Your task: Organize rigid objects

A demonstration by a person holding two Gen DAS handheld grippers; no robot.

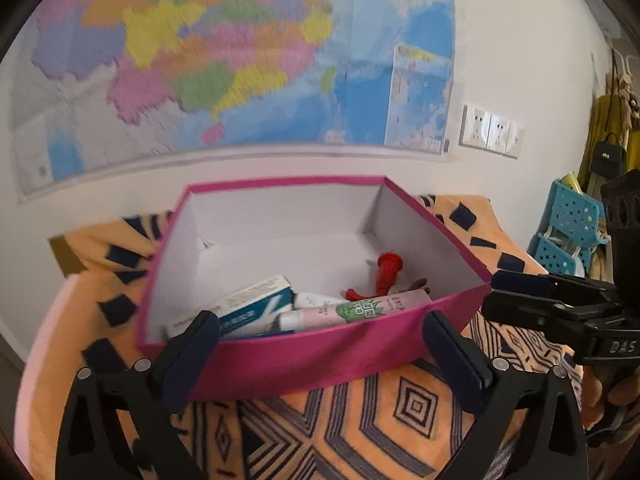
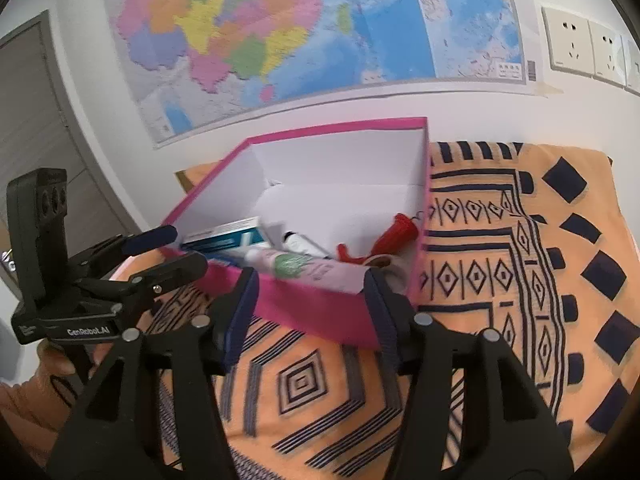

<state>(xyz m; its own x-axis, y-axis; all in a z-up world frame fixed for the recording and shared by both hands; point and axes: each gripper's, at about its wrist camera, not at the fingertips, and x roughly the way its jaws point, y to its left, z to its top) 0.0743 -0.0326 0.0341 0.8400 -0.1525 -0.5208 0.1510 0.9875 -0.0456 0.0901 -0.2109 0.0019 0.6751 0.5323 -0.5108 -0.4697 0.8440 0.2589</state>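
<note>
A pink box (image 1: pixel 280 182) with a white inside stands on an orange patterned cloth (image 1: pixel 400 408). In it lie a blue-and-white carton (image 1: pixel 256 304), a white tube (image 1: pixel 316 300), a pink tube with a green label (image 1: pixel 360 310) and a red plastic piece (image 1: pixel 386 272). My left gripper (image 1: pixel 324 344) is wide open, its fingers in front of the box's near wall and apart from it. My right gripper (image 2: pixel 310 312) is open, straddling the near corner of the box (image 2: pixel 340 126) without pressing on it. From the right wrist, the left gripper (image 2: pixel 168 252) shows at the box's left corner.
A wall with a large coloured map (image 1: pixel 240 60) and sockets (image 1: pixel 490 132) rises right behind the box. A blue perforated basket (image 1: pixel 572 224) and hanging bags are at the far right. A grey door (image 2: pixel 32 120) is at the left. The cloth (image 2: pixel 500 240) spreads right of the box.
</note>
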